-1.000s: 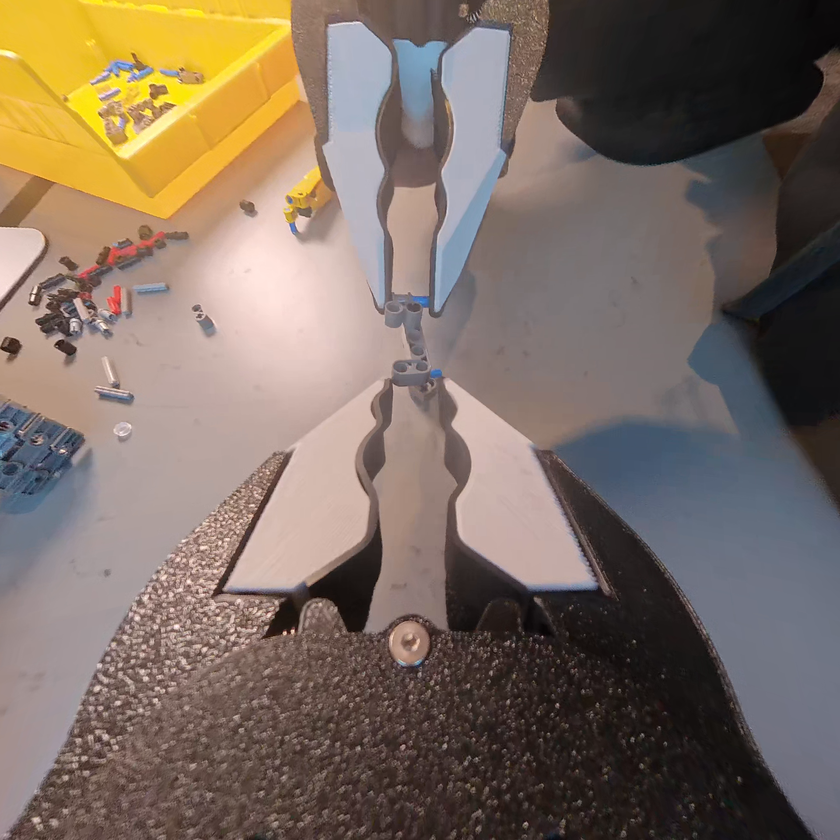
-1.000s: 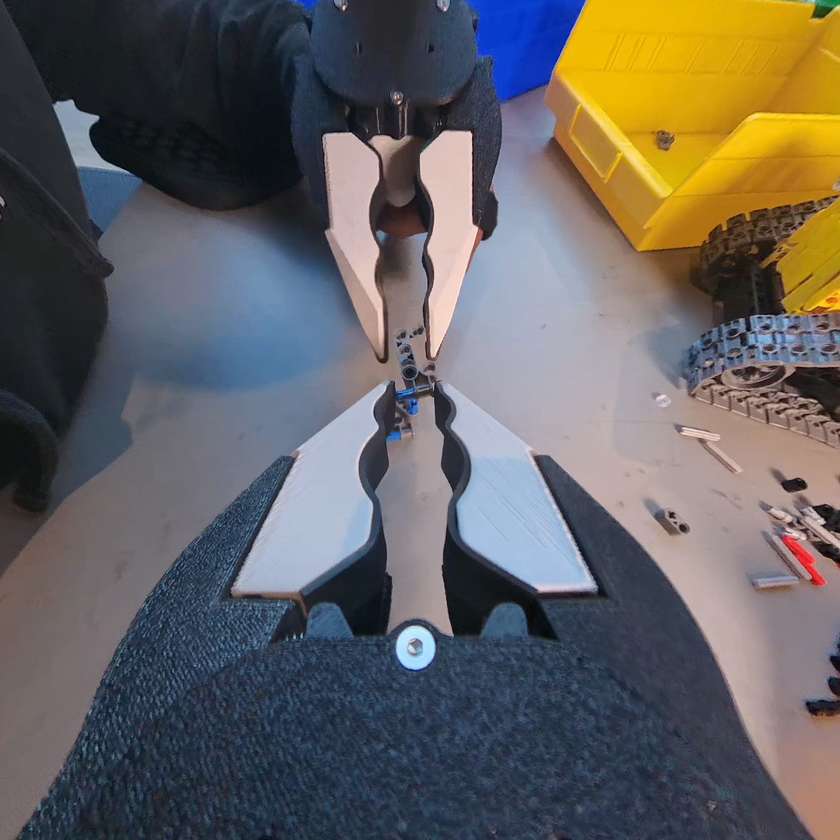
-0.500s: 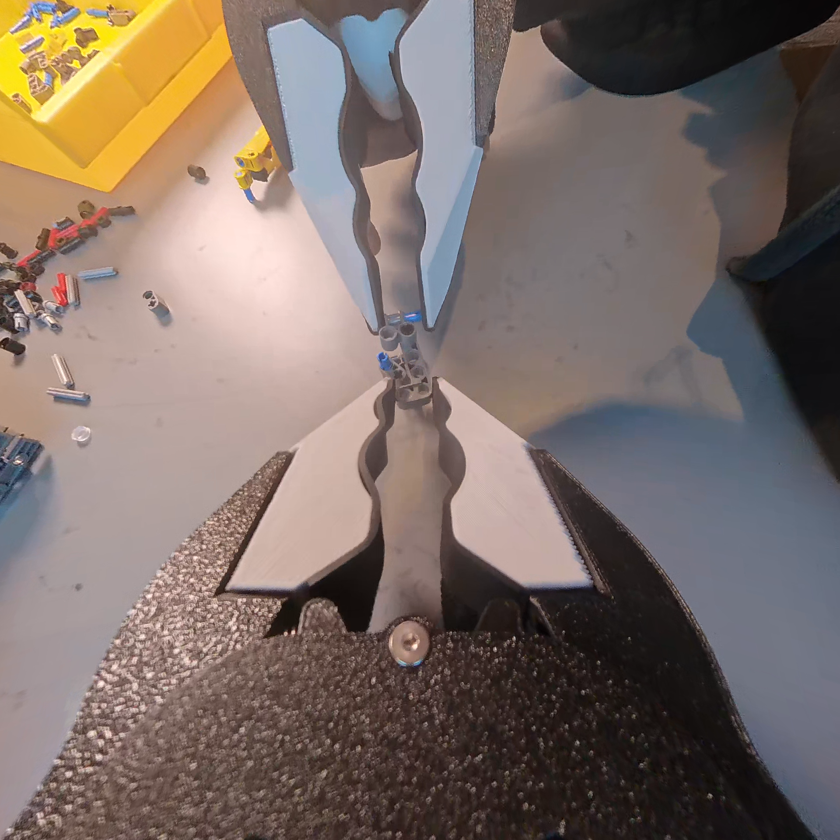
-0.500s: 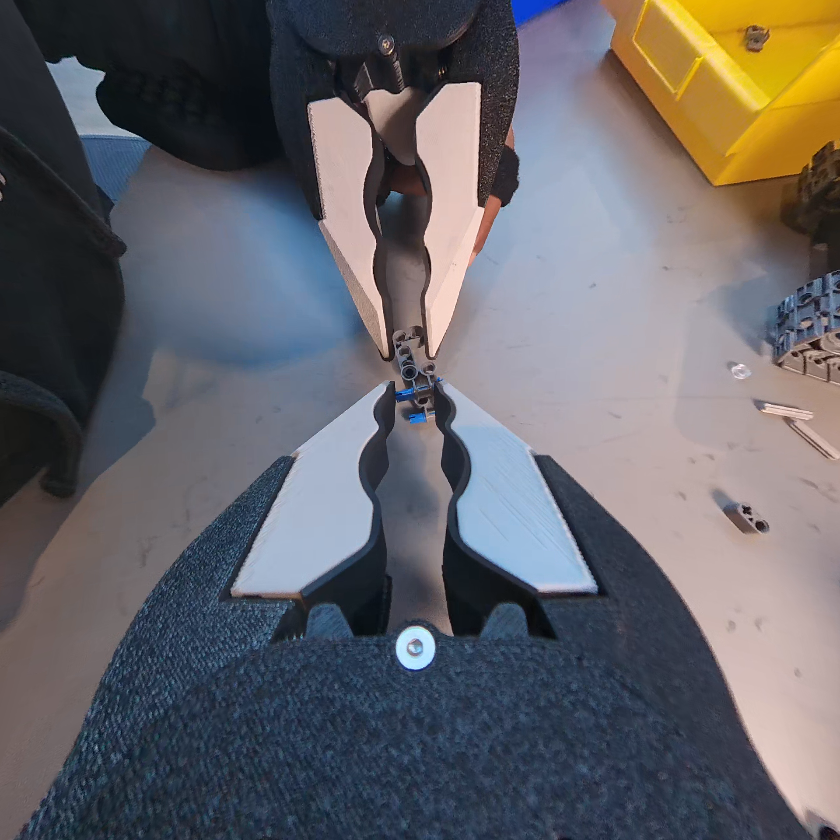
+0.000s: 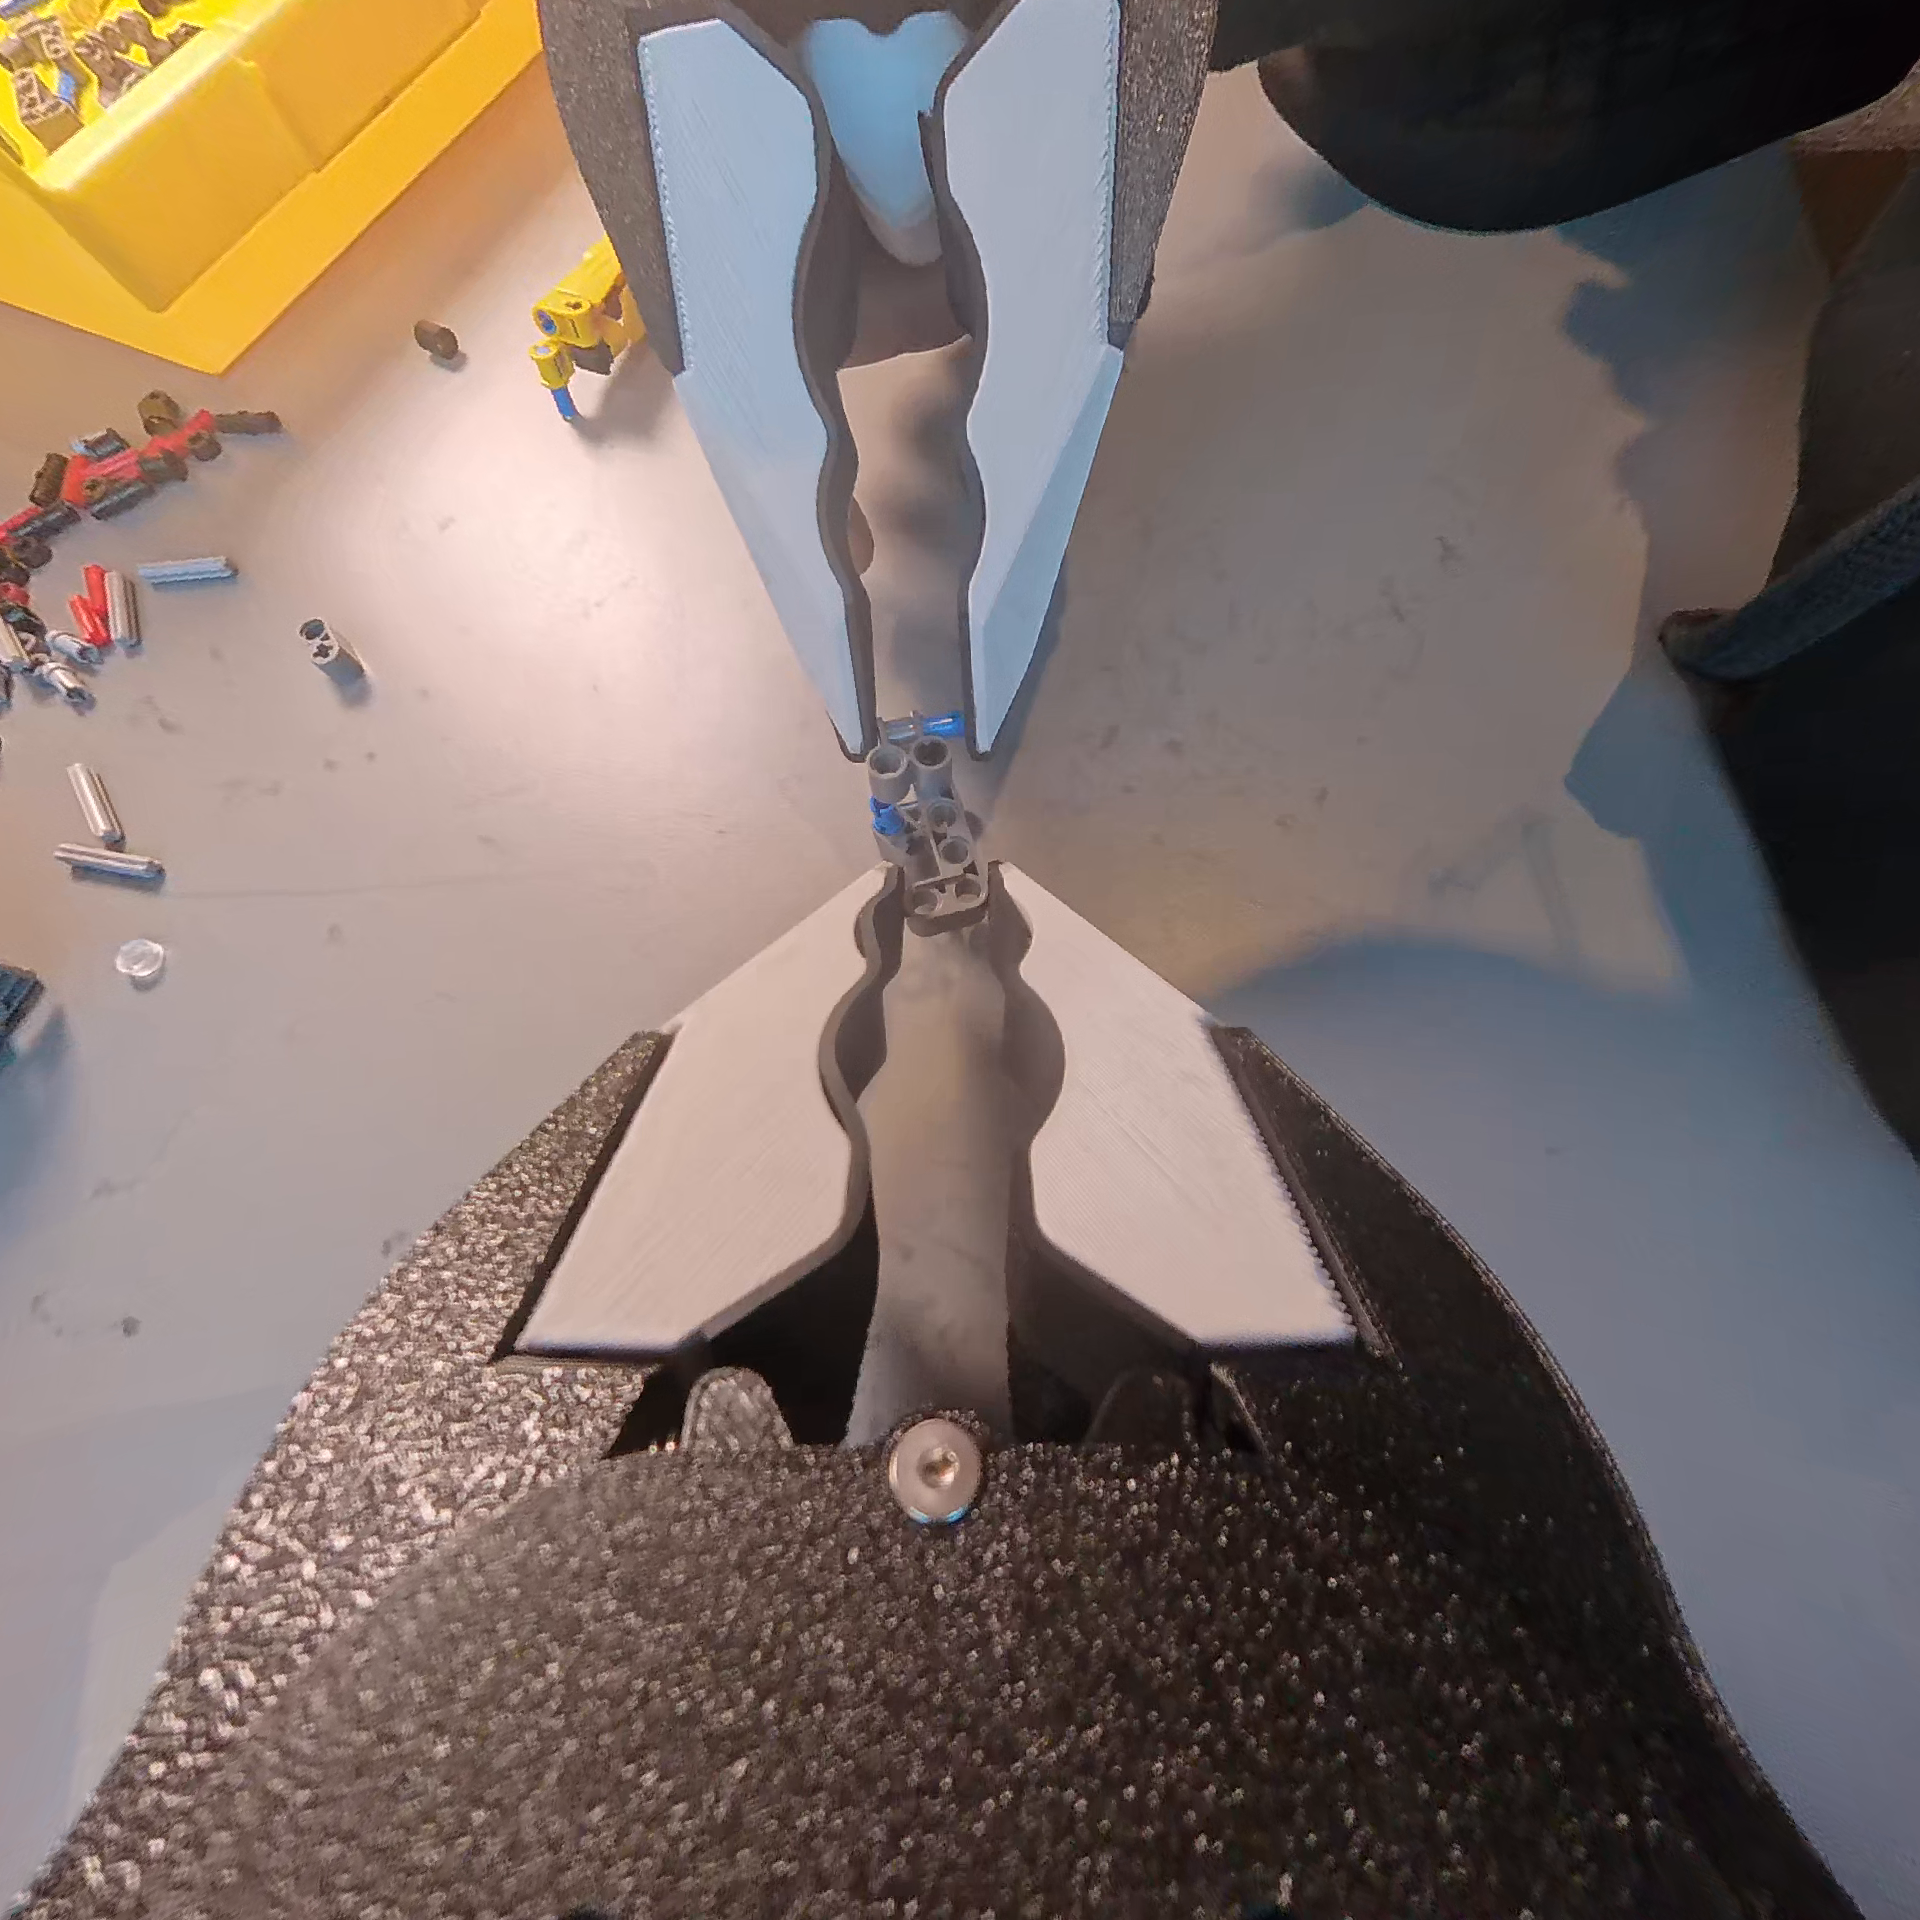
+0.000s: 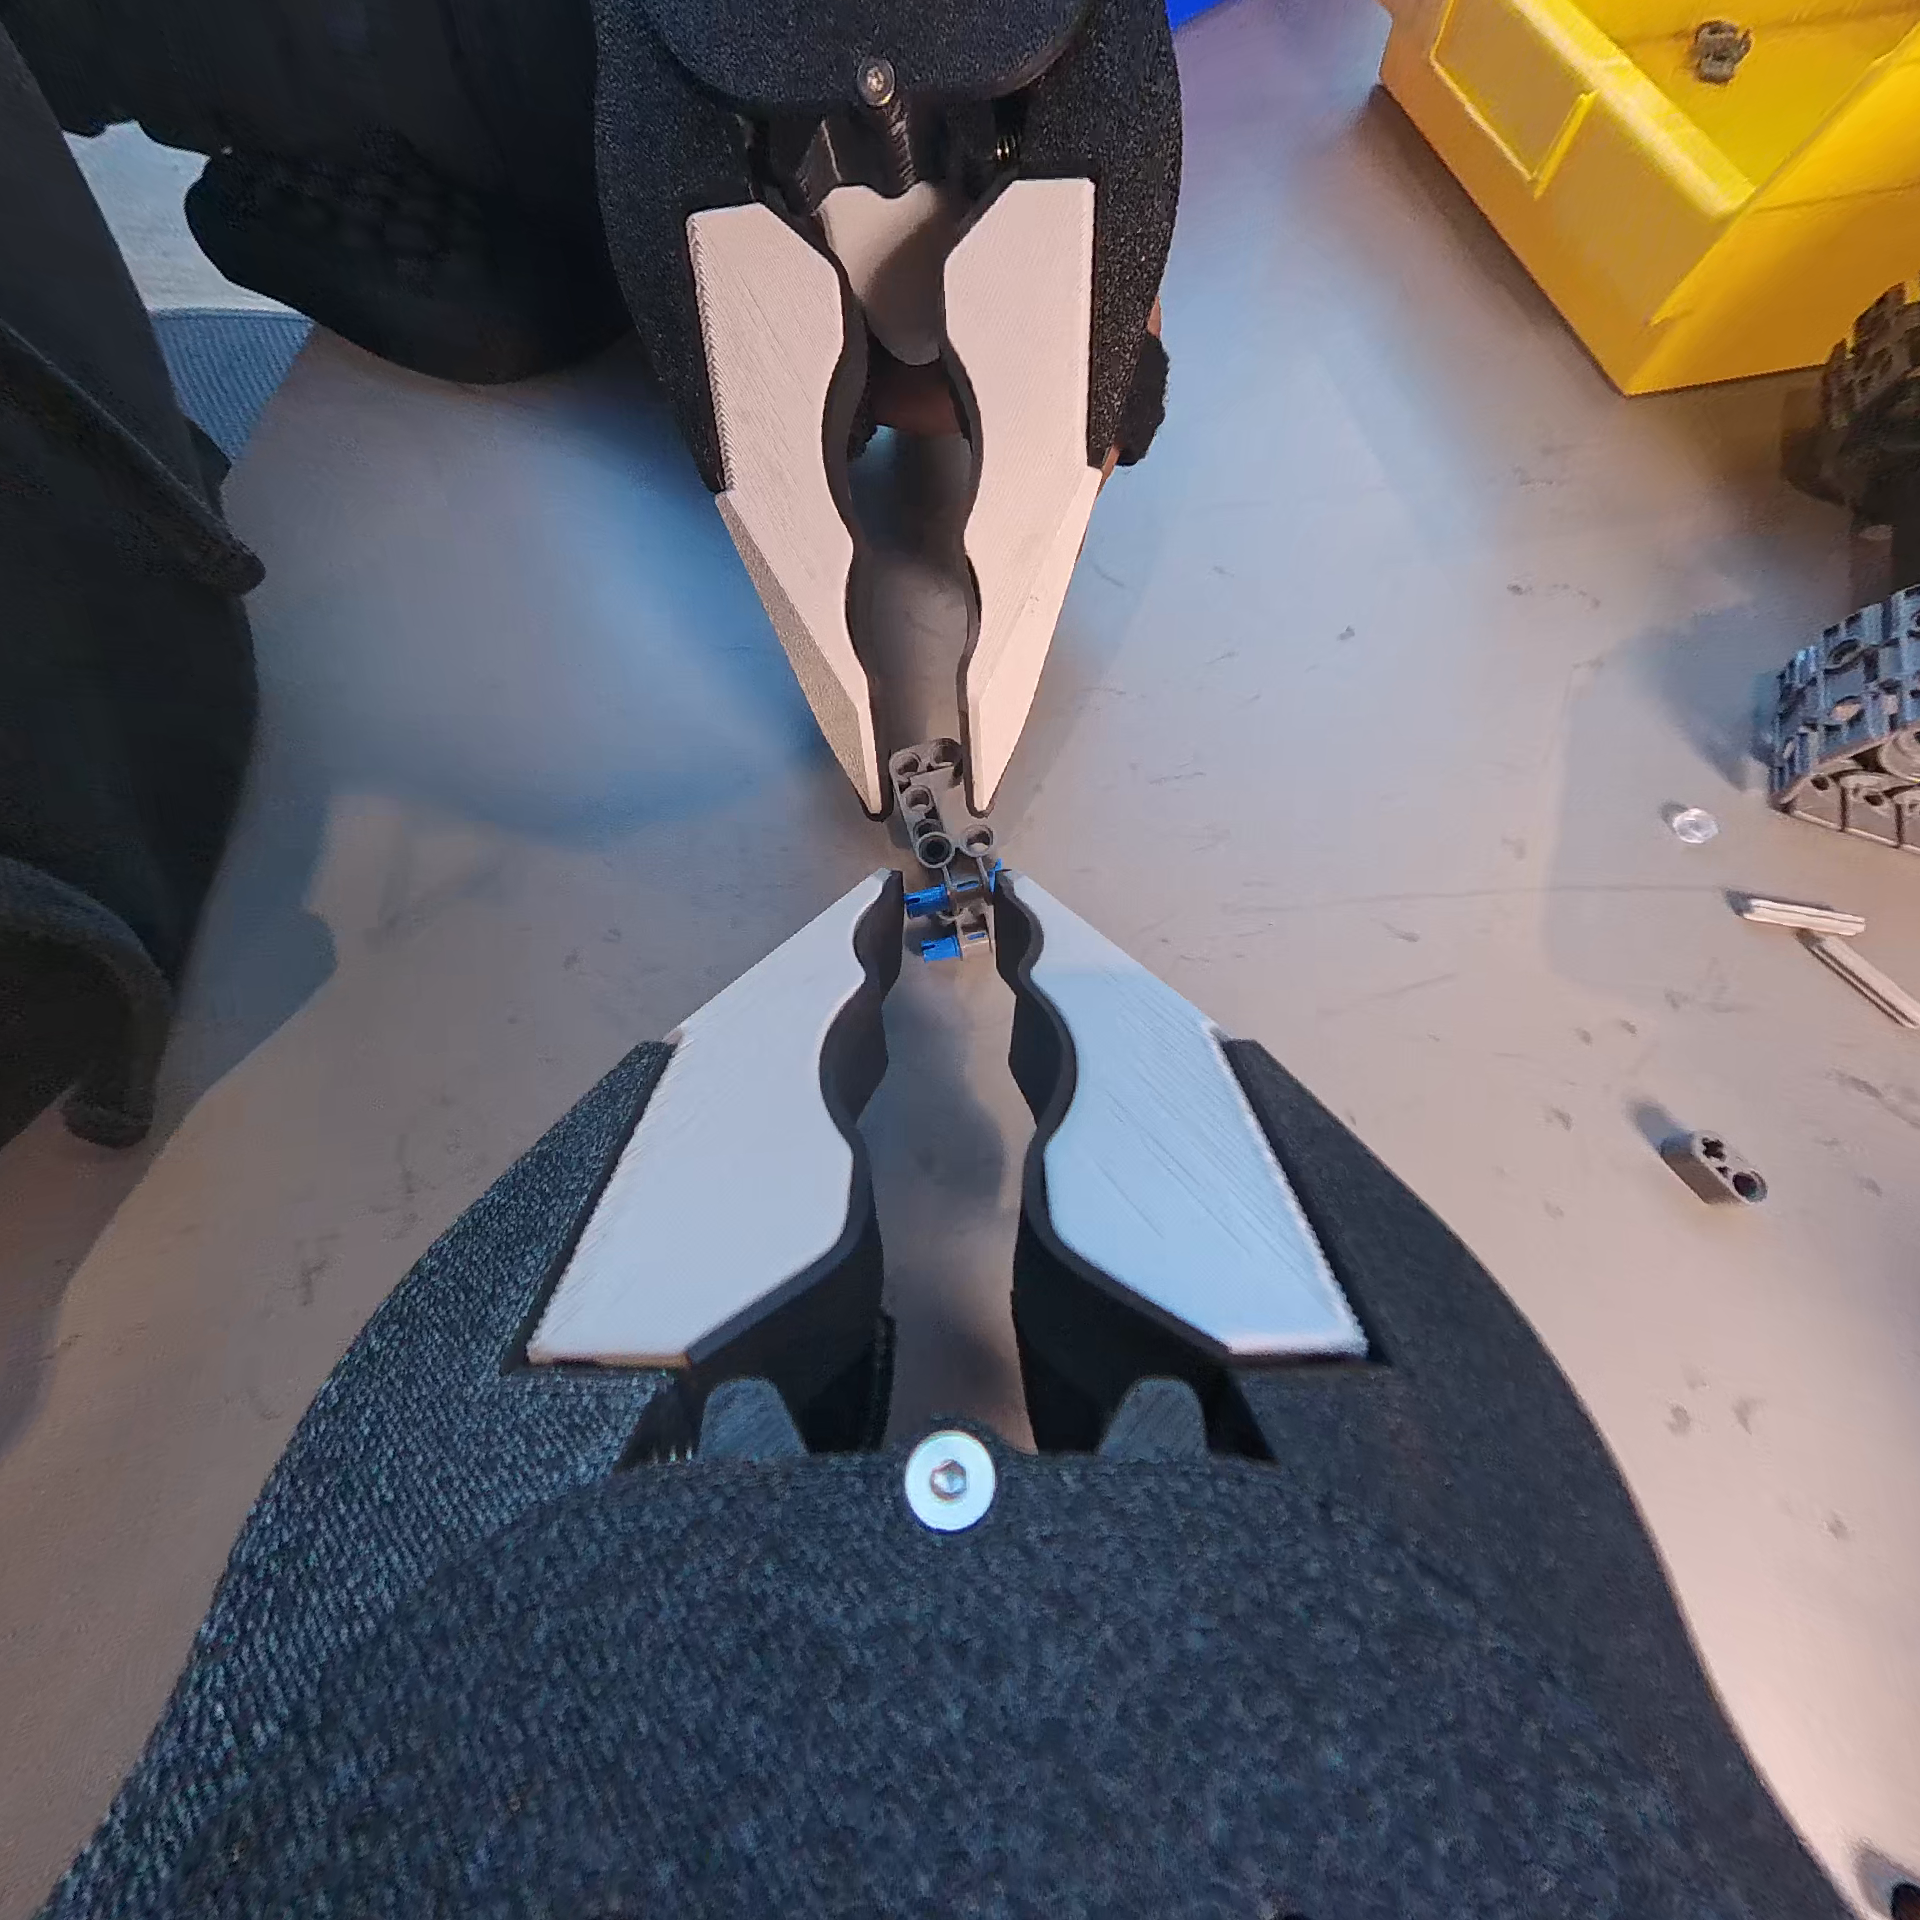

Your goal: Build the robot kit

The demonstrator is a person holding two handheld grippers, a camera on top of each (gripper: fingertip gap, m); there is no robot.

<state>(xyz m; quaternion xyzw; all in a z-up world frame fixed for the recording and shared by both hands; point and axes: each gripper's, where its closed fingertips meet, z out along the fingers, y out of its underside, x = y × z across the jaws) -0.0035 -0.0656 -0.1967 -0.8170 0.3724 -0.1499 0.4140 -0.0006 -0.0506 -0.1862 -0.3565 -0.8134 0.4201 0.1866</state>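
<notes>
My left gripper [image 5: 940, 885] is shut on one end of a small grey holed beam [image 5: 943, 854]. My right gripper [image 6: 945, 891] is shut on a small grey connector with blue pins [image 6: 961, 912]. The two grippers meet tip to tip a little above the grey table [image 5: 1299, 675]. The beam and the connector touch between the tips and look pressed together. In the left wrist view the right gripper [image 5: 914, 740] comes in from the top. In the right wrist view the left gripper [image 6: 923, 805] comes in from the top, holding the beam [image 6: 923, 798].
A yellow bin [image 5: 156, 208] of small parts, loose red, black and grey pieces [image 5: 104, 582] and a small yellow assembly [image 5: 582, 312] lie on one side. A yellow bin [image 6: 1662, 187], grey tracks [image 6: 1849, 748], axles [image 6: 1797, 920] and a grey connector [image 6: 1712, 1176] also show. Dark sleeves [image 6: 104, 727] flank the grippers. The grippers are tip to tip, or close to it.
The two grippers have come closer together and the gap between the beam and the pinned connector has closed. Both views have shifted away from the yellow bins.
</notes>
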